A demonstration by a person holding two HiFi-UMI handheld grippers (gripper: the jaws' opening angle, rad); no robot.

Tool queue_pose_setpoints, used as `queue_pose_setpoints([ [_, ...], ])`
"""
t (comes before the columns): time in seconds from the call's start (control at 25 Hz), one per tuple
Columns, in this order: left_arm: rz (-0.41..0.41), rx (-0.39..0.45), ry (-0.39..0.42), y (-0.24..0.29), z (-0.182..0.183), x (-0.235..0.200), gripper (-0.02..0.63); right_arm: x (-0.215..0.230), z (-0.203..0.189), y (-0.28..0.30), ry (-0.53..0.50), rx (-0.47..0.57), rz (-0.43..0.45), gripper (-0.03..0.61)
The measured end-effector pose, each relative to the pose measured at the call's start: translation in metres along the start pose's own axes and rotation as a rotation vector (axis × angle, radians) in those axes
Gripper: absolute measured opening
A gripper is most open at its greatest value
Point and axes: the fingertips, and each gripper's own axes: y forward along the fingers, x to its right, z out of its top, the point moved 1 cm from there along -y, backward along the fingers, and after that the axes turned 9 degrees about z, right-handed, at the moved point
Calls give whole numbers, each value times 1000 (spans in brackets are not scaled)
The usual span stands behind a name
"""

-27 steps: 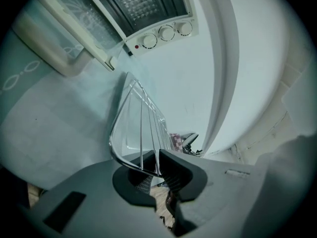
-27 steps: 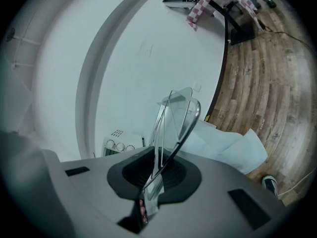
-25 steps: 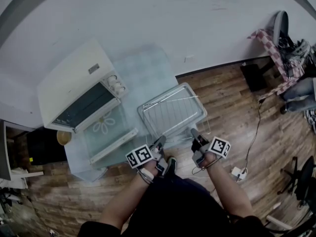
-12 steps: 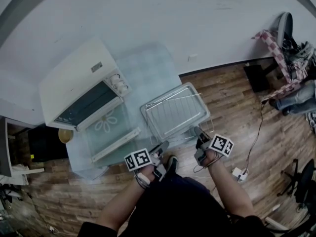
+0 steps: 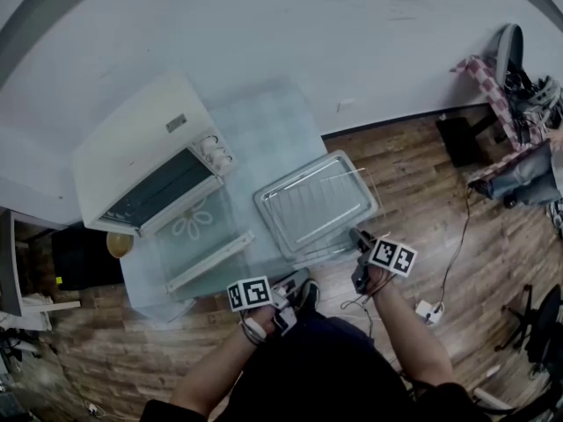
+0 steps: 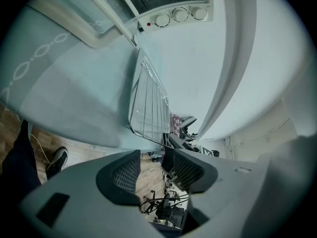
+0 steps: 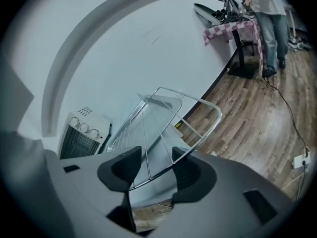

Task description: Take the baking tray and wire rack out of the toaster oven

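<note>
Two grippers, head view: your left gripper (image 5: 297,281) sits at the near edge of the table (image 5: 264,126), clear of everything on it. Your right gripper (image 5: 358,237) is just beside the near right corner of the baking tray (image 5: 297,174).
Baking tray, head view: it lies flat on the table, outside the toaster oven (image 5: 141,152) and to the right of the oven door (image 5: 207,236).
Wire rack, head view: the wire rack (image 5: 321,205) rests on the tray, and its right end sticks out past the tray's rim.
Toaster oven, head view: it stands at the far left of the table with its door folded down towards you.
Left tool, left gripper view: your left gripper (image 6: 157,170) has just been opening. Its pads stand well apart with only the floor showing between them.
Wire rack, left gripper view: the wire rack (image 6: 151,100) lies beyond the jaws on the table (image 6: 74,93), and the oven's knobs (image 6: 174,15) are at the far end.
Right tool, right gripper view: your right gripper (image 7: 153,170) has also just been opening. Its pads are apart and not pressing on anything.
Wire rack, right gripper view: the near rim of the wire rack (image 7: 166,118) crosses the gap between the pads. The toaster oven (image 7: 79,135) stands to the far left.
</note>
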Motion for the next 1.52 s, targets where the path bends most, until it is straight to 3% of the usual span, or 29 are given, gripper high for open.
queue_pose_setpoints([
  [0.16,7,-11,0,0,-4,-2,201,4,-3,4,-46,-35,-52,218],
  [0.4,-1,-13,0,-8,-6,-1,201,17,-8,5,-76,-87,-148,355],
  [0.6,-24,-54,14,-11,-17,5,201,19,-9,4,-25,-64,-121,448],
  [0.8,-108,-107,1,-9,-26,25,201,9,-7,-6,58,27,-69,462],
  [1.0,-137,-119,105,-12,-14,46,199,5,-5,-33,105,105,-89,462],
  [1.12,-112,-103,232,-20,4,58,198,-1,7,-64,95,202,-142,426],
  [1.2,-103,-78,341,-26,20,71,196,-15,21,-81,31,274,-145,353],
  [1.32,-96,-18,505,-37,47,94,178,-59,43,-99,-101,359,-94,214],
  [1.52,-89,134,775,-62,97,143,109,-141,59,-103,-300,412,1,96],
])
